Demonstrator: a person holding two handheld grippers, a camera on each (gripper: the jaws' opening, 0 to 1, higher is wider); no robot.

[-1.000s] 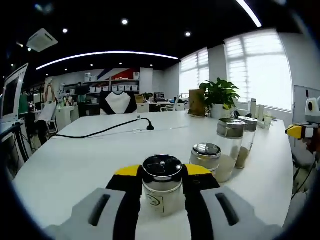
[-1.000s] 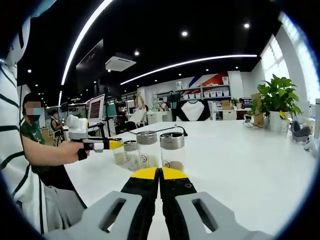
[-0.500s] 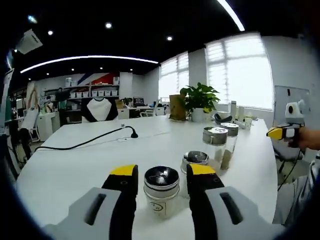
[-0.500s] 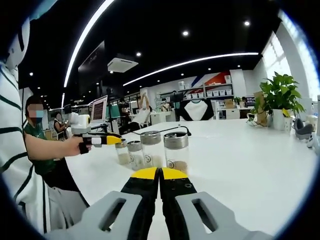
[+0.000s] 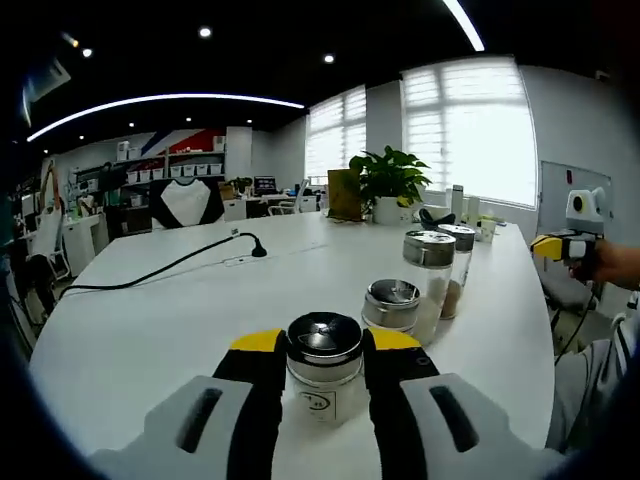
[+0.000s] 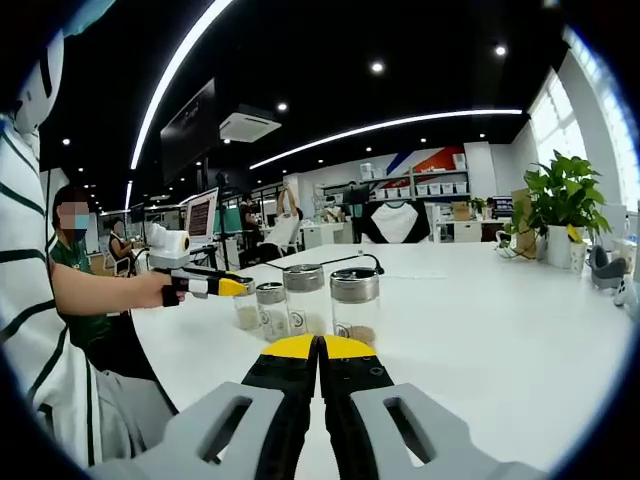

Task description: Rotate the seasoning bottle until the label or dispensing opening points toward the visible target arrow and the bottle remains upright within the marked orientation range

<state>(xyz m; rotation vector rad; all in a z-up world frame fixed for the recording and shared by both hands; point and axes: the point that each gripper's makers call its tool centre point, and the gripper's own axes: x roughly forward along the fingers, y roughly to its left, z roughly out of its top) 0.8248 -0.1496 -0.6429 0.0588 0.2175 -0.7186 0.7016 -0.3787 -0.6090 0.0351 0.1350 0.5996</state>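
The seasoning bottle (image 5: pixel 322 396), clear glass with a dark shiny lid and a small round mark on its label, stands upright on the white table (image 5: pixel 140 320). My left gripper (image 5: pixel 325 342) is shut on it, with a yellow-tipped jaw pressed against each side of the lid. In the right gripper view the left gripper (image 6: pixel 222 286) reaches in from the left to that bottle (image 6: pixel 244 312) at the end of a row. My right gripper (image 6: pixel 318 346) is shut with nothing between its jaws, short of the row and above the table. It also appears as the right gripper (image 5: pixel 556 246) at the far right.
Three more jars stand beside the held one: a short jar (image 5: pixel 392 306) and two tall jars (image 5: pixel 428 282) (image 5: pixel 459 262). A black cable (image 5: pixel 170 268) crosses the table. A potted plant (image 5: pixel 390 182) stands at the far end. A person's arm (image 6: pixel 95 300) holds the left gripper.
Half a second ago the left jaws stood apart from the bottle; they have now shut on its lid again. The right gripper has stayed shut and nearly still.
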